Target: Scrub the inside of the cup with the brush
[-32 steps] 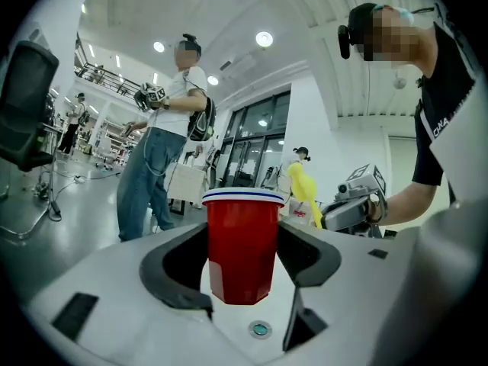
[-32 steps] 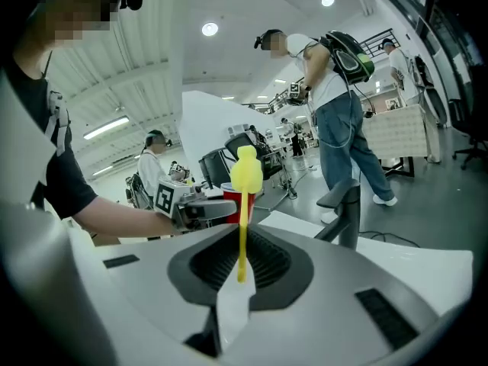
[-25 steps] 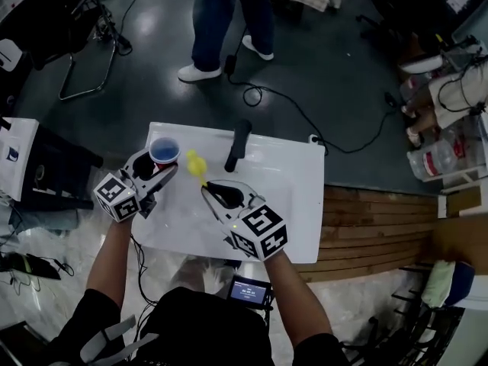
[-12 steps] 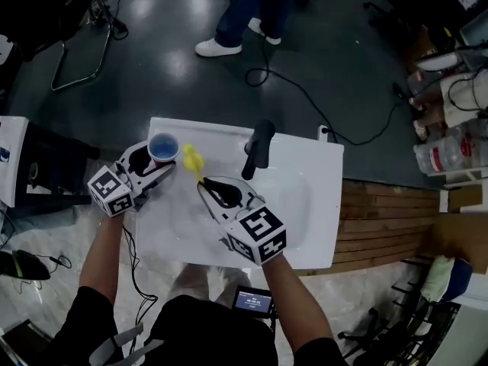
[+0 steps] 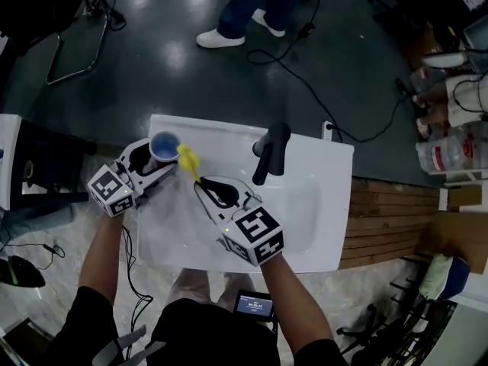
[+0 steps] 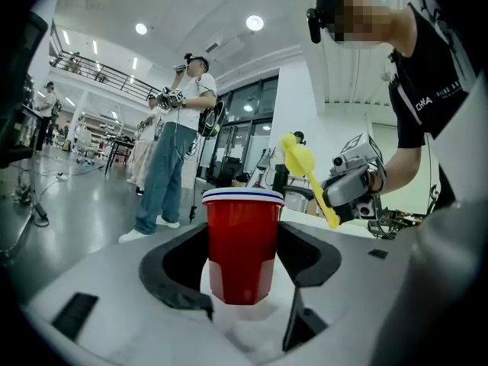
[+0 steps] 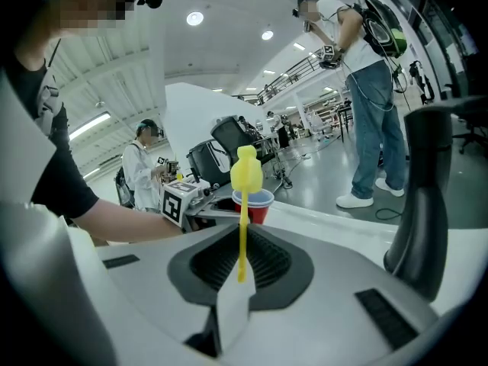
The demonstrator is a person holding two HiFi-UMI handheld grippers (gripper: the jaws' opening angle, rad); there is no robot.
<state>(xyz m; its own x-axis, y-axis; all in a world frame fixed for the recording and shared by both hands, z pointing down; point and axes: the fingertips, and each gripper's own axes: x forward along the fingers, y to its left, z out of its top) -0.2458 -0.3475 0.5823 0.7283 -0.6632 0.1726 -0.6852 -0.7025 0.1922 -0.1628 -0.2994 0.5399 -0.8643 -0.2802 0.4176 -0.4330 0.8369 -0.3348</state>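
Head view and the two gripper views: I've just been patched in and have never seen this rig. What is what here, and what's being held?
There is no robot arm here. A person holds a two-jaw gripper in each hand, and the cubes with square markers are part of the grippers. The head view comes from a camera on the person's head, looking steeply down. Each gripper view comes from a camera riding on that gripper, looking along its jaws. Below the hands is a white sink top with a black faucet. The left gripper is closed on a red cup, held upright. The right gripper pinches the handle of a yellow brush. The brush's head sits beside the cup's rim, not inside it. Other people stand in the background.
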